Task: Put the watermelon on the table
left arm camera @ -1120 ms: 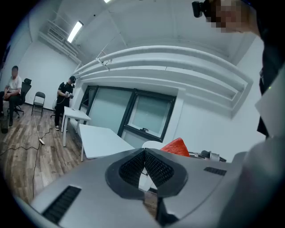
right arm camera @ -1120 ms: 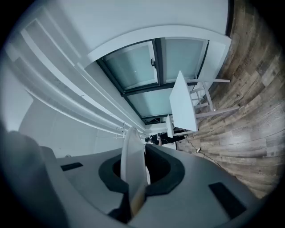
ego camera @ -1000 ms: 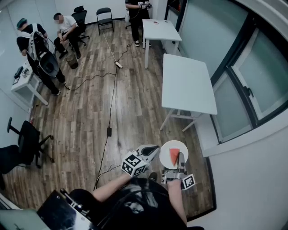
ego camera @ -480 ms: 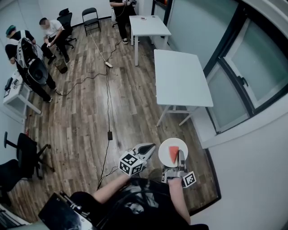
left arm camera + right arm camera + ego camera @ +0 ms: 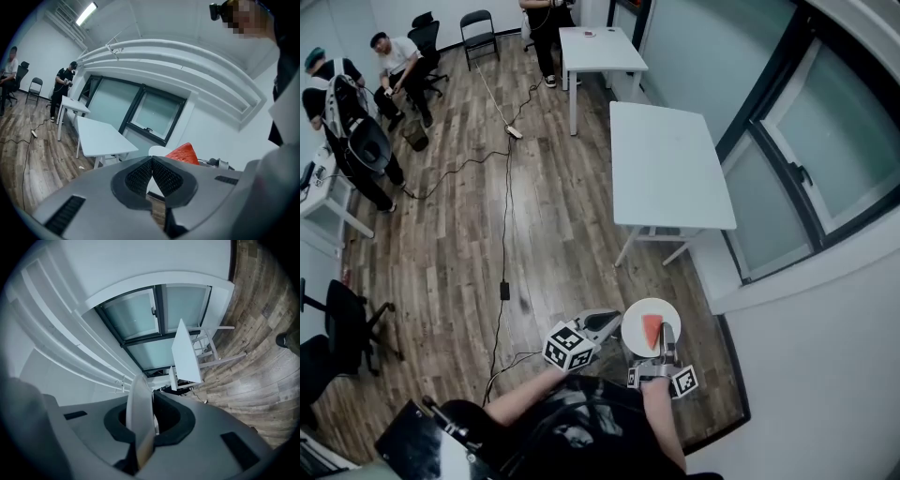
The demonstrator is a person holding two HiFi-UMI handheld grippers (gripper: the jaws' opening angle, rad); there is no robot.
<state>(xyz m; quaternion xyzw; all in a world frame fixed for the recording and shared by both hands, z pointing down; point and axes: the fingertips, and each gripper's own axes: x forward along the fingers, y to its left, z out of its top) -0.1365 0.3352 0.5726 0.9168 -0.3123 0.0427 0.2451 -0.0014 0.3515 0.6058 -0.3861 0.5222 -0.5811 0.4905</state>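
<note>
**A:** Where was the watermelon (image 5: pixel 652 329)?

**B:** On a white plate (image 5: pixel 633 317), in the air and not on any table. The right gripper (image 5: pixel 665 331) had its jaws clamped on the plate's near rim and held it out in front, about level.

**A:** And the left gripper (image 5: pixel 607 323)?

**B:** Its jaws were pressed together with nothing between them. It hung just beside the plate's left edge. I couldn't tell whether it touched.

**A:** Which way did the table (image 5: pixel 667 169) lie?

**B:** Straight ahead, past the plate's far edge and well apart from it, with bare floor (image 5: pixel 553 244) between. Its long axis ran away from the person, nearly in line with the right gripper, and its near short end faced the plate. The right hand was the nearer one and bore the load, so I judged the move would be a carry forward, then a lowering over that near end.

**A:** The surface?

**B:** The top was white, flat and bare, so there was room anywhere.

**A:** The room?

**B:** It had a wood-plank floor with a cable (image 5: pixel 508 187) running left of the path. A second table (image 5: pixel 595 49) stood beyond the first. A window (image 5: pixel 811 141) was on the right, and people and chairs were far off on the left.
</note>
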